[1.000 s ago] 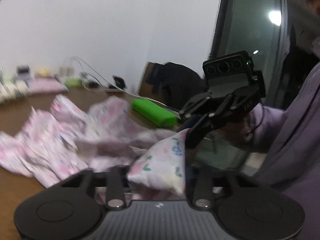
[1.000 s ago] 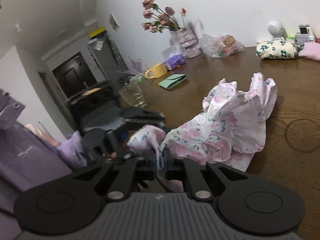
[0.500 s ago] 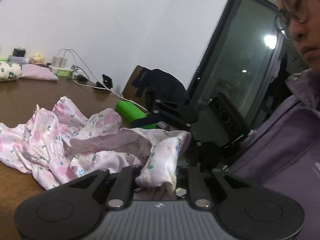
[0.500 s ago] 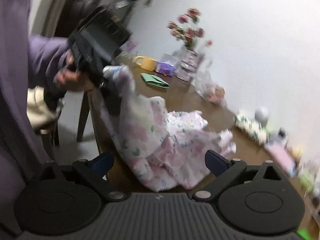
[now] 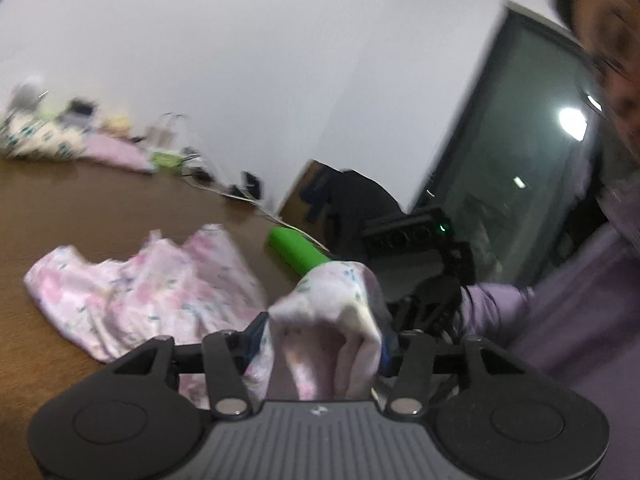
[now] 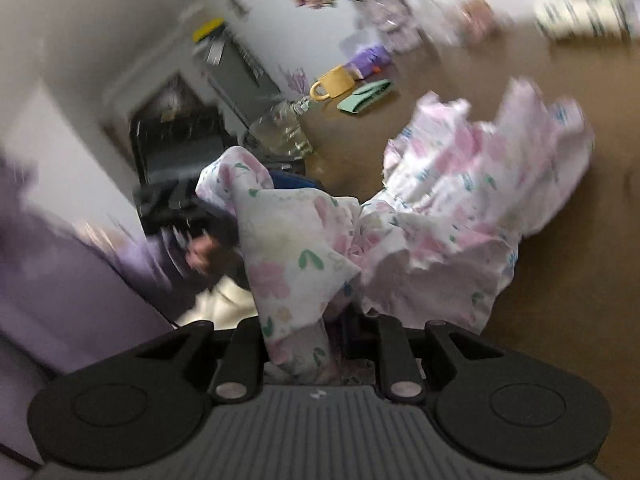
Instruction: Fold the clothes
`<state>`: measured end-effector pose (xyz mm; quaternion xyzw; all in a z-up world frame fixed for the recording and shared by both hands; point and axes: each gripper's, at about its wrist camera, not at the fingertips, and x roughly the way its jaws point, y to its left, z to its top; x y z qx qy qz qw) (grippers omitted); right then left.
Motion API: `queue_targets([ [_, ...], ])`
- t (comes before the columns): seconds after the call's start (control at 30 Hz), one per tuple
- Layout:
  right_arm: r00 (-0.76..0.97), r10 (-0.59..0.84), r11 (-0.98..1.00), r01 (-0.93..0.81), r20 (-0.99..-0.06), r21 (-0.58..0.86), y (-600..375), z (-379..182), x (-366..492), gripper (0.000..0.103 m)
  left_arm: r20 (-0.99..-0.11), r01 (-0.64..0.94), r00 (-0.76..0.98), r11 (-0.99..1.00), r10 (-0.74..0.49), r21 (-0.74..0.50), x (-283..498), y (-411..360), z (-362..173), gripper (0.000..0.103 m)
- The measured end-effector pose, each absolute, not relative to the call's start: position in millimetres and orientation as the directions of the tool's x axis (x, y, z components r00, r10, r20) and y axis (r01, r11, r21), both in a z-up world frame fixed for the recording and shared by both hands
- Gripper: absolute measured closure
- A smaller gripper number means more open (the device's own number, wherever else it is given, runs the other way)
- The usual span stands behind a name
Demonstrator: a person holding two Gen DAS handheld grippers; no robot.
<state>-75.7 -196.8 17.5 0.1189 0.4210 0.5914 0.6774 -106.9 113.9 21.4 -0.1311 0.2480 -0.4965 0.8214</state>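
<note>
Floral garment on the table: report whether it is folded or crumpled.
Crumpled. The floral garment lies bunched in loose ruffles on the table, with one end lifted off it.

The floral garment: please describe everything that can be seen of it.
The floral garment is thin, light cloth, white-pink with pink flowers and small green and blue marks. It lies crumpled, unfolded, on the brown table. One bunched end is lifted between the left gripper fingers and the right gripper fingers; both views are blurred.
</note>
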Motion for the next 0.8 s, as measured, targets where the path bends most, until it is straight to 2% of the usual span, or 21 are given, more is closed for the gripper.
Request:
queue_targets([
  [0.07,-0.059,0.900,0.297,-0.643,-0.432,0.706,-197,14,-66,0.080,-0.307,0.689,0.424,0.523,-0.852,-0.502,-97,116,15,0.062],
  [0.13,-0.042,0.892,0.328,-0.627,-0.450,0.707,-197,19,-63,0.051,-0.348,0.647,0.459,0.576,-0.817,-0.499,-96,119,9,0.064],
  [0.2,0.016,0.893,0.346,-0.660,-0.449,0.667,-202,31,-67,0.042,-0.351,0.621,0.481,0.595,-0.803,-0.511,-94,119,8,0.064],
  [0.23,0.056,0.895,0.360,-0.676,-0.443,0.643,-206,37,-71,0.041,-0.353,0.608,0.491,0.603,-0.796,-0.517,-94,119,7,0.064],
  [0.37,0.325,0.837,0.532,-0.669,-0.440,0.519,-228,58,-88,0.042,-0.394,0.568,0.517,0.649,-0.760,-0.506,-89,113,4,0.064],
  [0.47,0.457,0.791,0.608,-0.656,-0.406,0.448,-226,64,-104,0.051,-0.440,0.515,0.529,0.686,-0.726,-0.513,-79,108,-3,0.061],
  [0.53,0.494,0.776,0.629,-0.653,-0.391,0.423,-211,61,-111,0.056,-0.456,0.487,0.532,0.699,-0.713,-0.524,-75,107,-8,0.060],
  [0.6,0.511,0.754,0.655,-0.636,-0.414,0.408,-196,49,-111,0.059,-0.458,0.474,0.542,0.706,-0.705,-0.527,-79,109,-10,0.060],
  [0.7,0.505,0.730,0.679,-0.609,-0.460,0.410,-180,28,-108,0.078,-0.462,0.458,0.563,0.724,-0.685,-0.515,-86,110,-11,0.063],
  [0.8,0.495,0.725,0.688,-0.559,-0.479,0.464,-175,13,-100,0.079,-0.470,0.451,0.585,0.747,-0.661,-0.489,-92,112,-8,0.062],
])
